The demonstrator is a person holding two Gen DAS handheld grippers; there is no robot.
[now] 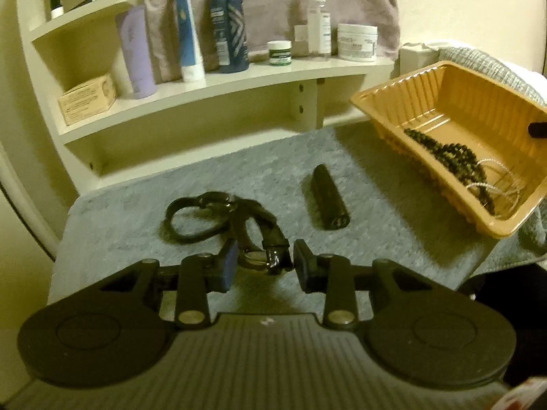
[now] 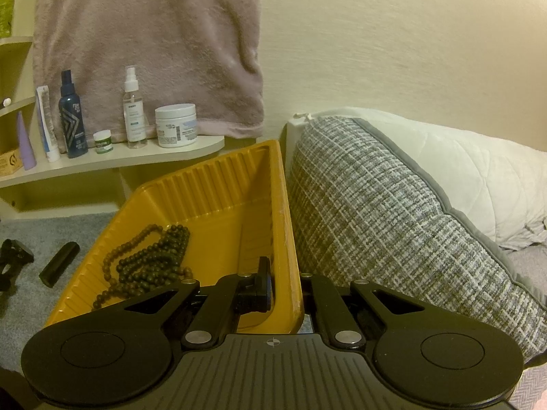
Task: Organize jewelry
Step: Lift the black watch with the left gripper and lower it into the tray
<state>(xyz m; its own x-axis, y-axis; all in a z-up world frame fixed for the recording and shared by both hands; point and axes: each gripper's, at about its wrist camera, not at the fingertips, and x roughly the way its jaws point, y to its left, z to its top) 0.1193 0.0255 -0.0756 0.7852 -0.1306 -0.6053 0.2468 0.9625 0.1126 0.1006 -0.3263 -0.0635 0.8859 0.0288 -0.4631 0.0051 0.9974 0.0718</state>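
Watch between the left fingers, tray wall pinched by the right.

Left wrist view: the left gripper (image 1: 263, 261) has its fingers partly spread, and the buckle end of the black-strapped watch (image 1: 236, 218) lies between the tips on the grey towel (image 1: 136, 205); whether the pads press it is unclear. A black tube (image 1: 330, 201) lies beyond the right fingertip, the orange tray (image 1: 441, 102) further right.
Right wrist view: the right gripper (image 2: 285, 287) is pressed together on the tray's near right wall, the bead necklaces (image 2: 150, 256) inside, left of the fingers.

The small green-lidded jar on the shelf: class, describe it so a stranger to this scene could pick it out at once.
Find the curved cream shelf under the hanging pinkish towel. Among the toiletries there, look between the tall dark blue bottle and the clear spray bottle. The small jar is the shortest container in that row, and the only one with a green band.
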